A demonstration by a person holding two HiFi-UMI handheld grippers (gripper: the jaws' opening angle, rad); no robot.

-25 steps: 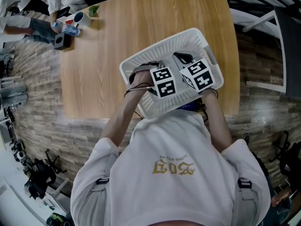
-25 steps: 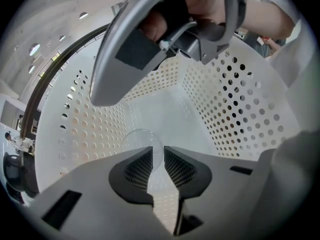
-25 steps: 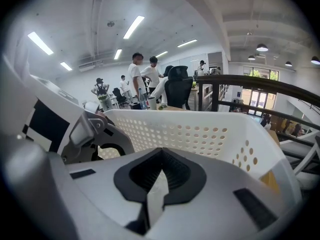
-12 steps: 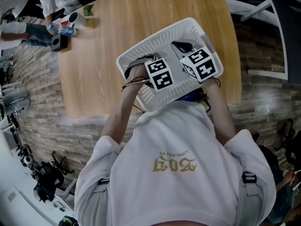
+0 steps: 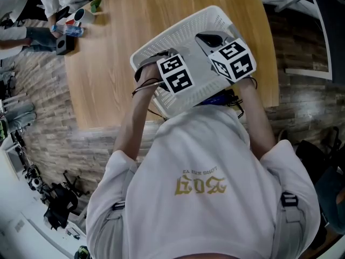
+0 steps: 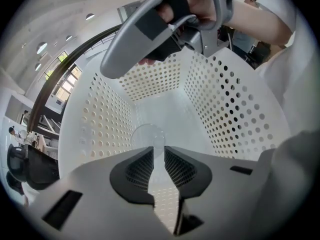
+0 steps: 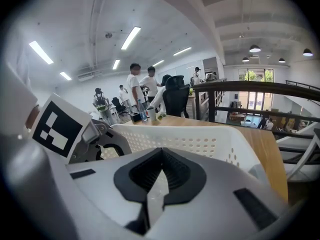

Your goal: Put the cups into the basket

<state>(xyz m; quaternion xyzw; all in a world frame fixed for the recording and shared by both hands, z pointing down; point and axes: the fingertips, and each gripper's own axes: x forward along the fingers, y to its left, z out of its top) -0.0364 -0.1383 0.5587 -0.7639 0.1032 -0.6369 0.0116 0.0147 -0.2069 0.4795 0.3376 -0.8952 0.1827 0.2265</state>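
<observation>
An empty white perforated basket (image 5: 186, 34) is held tilted over the near right part of the wooden table (image 5: 108, 80). My left gripper (image 5: 146, 73) is shut on the basket's near left wall (image 6: 155, 109), a thin strip of which sits between the jaws. At the near right, my right gripper (image 5: 211, 39) is shut on the basket's rim (image 7: 200, 134). A white cup with red and blue (image 5: 81, 16) and a green cup (image 5: 95, 5) stand at the table's far left corner, well away from both grippers. A cup (image 7: 151, 113) shows beyond the basket in the right gripper view.
A black box (image 5: 63, 45) and a water bottle (image 5: 67, 30) sit by the cups, where a person's hands (image 5: 56, 26) reach over the corner. People stand behind the table (image 7: 132, 81). A dark railing (image 7: 250, 89) runs along the right.
The basket, held by both grippers, has moved farther out over the table and sits higher in the head view. Both grips are unchanged.
</observation>
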